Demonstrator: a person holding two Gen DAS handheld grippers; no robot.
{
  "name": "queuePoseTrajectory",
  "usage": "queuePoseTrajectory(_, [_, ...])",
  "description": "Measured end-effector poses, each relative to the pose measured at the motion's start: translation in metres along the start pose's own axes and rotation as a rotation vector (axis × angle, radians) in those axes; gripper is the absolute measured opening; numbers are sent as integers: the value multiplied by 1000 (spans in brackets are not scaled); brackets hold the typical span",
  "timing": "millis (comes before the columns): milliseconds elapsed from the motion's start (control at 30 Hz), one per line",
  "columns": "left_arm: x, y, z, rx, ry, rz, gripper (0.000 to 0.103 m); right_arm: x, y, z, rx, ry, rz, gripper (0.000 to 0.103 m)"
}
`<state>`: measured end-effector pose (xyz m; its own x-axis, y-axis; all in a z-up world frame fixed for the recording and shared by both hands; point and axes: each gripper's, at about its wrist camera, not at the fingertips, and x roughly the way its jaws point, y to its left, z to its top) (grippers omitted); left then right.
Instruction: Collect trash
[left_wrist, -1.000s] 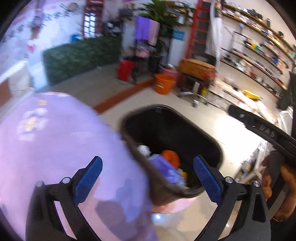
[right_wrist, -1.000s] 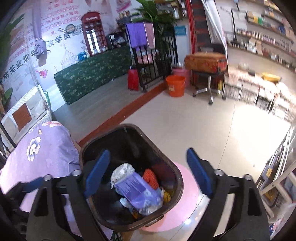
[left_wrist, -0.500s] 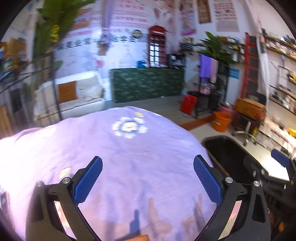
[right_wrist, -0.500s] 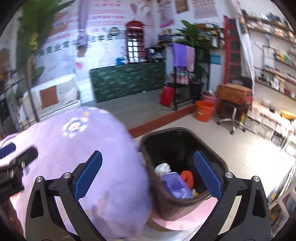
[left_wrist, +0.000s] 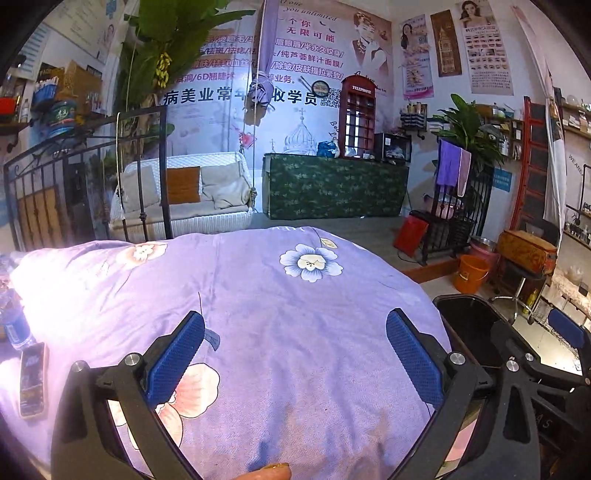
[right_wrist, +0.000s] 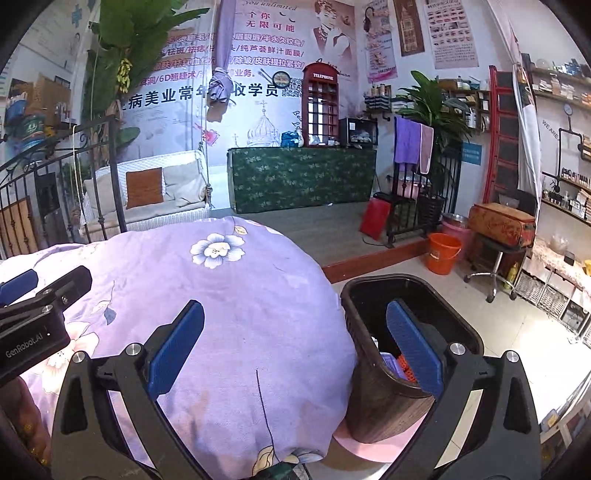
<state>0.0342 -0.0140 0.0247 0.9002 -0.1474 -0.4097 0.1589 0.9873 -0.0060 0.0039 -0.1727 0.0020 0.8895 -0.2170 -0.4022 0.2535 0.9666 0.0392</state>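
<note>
My left gripper (left_wrist: 295, 350) and right gripper (right_wrist: 295, 343) gape empty over the purple bedspread (right_wrist: 229, 314); the black bin (right_wrist: 380, 398) alongside holds purple and orange trash (right_wrist: 397, 365).

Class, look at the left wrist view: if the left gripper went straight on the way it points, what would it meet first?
Probably the purple floral bedcover: the open left gripper points straight at it, with nothing between. Exact depth is unclear.

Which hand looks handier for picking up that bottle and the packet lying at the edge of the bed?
Probably the left gripper: open, empty, with the bottle and packet on its side. The right gripper is nearer the bin.
</note>
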Motion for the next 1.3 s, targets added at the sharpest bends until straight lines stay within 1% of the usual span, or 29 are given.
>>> queuePoseTrajectory(233, [-4,3,-3,-2,-2,-6,97,-3,-1,-1,10,-1,-16,97])
queuePoseTrajectory(1300, [-8,9,-8,-30,13,-6,97,0,0,-2,19,17,-24,97])
